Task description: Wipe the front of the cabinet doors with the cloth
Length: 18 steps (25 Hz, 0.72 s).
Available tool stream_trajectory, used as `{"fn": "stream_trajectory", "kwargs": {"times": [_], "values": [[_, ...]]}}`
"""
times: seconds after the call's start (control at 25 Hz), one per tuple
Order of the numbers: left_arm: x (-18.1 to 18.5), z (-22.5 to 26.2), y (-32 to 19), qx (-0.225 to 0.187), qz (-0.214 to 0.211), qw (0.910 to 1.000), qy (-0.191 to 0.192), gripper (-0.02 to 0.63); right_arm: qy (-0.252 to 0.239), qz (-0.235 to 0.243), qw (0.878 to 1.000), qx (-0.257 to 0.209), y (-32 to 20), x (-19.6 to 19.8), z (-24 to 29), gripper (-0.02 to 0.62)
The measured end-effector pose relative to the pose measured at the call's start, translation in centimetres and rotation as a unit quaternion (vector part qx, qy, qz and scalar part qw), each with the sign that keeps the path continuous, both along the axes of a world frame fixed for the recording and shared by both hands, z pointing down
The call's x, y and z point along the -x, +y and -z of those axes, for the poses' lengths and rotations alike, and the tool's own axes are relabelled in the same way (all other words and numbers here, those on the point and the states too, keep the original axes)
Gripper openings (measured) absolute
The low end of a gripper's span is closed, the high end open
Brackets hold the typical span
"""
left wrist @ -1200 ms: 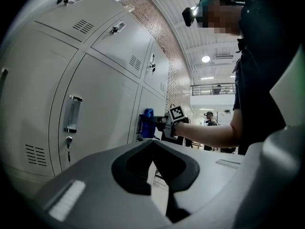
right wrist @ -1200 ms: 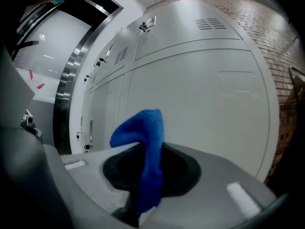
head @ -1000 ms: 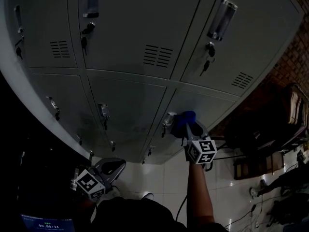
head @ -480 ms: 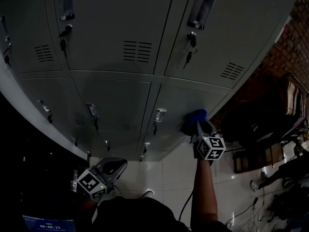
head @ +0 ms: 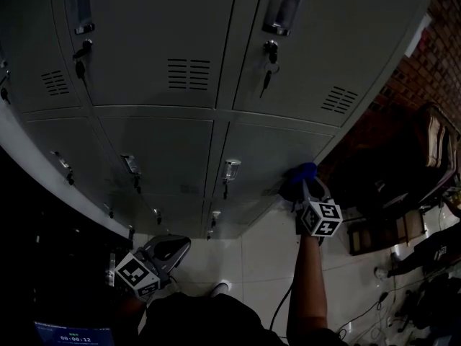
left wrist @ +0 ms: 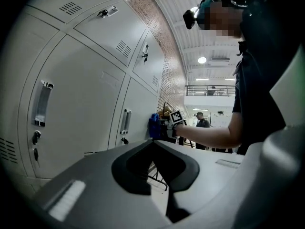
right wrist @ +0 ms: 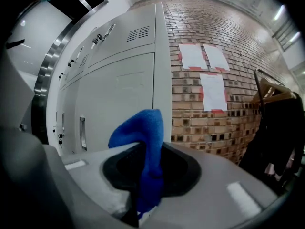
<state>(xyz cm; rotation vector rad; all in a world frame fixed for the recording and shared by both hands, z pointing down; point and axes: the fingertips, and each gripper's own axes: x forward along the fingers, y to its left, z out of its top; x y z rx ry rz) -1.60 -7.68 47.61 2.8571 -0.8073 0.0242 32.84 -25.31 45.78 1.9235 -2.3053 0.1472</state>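
The blue cloth [head: 302,173] is pinched between the jaws of the right gripper [head: 304,189] and appears to be pressed against the lower right locker door [head: 263,153], at about 4 o'clock in the head view. Over the last second it has been swept rightward, away from the door's handle [head: 230,170] and toward the cabinet's right edge beside the brick wall [head: 432,56]. This stroke is judged nearly spent; a return pass or another door would be called for next. The left gripper [head: 171,249] is held low at 7 o'clock, jaws pressed together on nothing, well apart from the lockers.
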Motion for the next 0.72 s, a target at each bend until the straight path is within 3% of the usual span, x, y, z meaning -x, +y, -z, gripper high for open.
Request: {"fn": "stream_trajectory", "kwargs": {"times": [0.2, 0.36, 0.72], "values": [[-0.4, -0.3, 0.1, -0.002, -0.003, 1.0000, -0.003, 0.000, -0.001, -0.002, 1.000, -0.003, 0.1, -0.5, 0.0, 0.074], [-0.1, -0.6, 0.3, 0.003, -0.005, 1.0000, -0.007, 0.000, -0.011, 0.024, 0.999, -0.026, 1.3, 1.4, 0.1, 0.074], [1.7, -0.8, 0.7, 0.005, -0.007, 0.9999, -0.009, 0.000, -0.021, 0.131, 0.990, -0.038, 3.6, 13.4, -1.5, 0.074]]}}
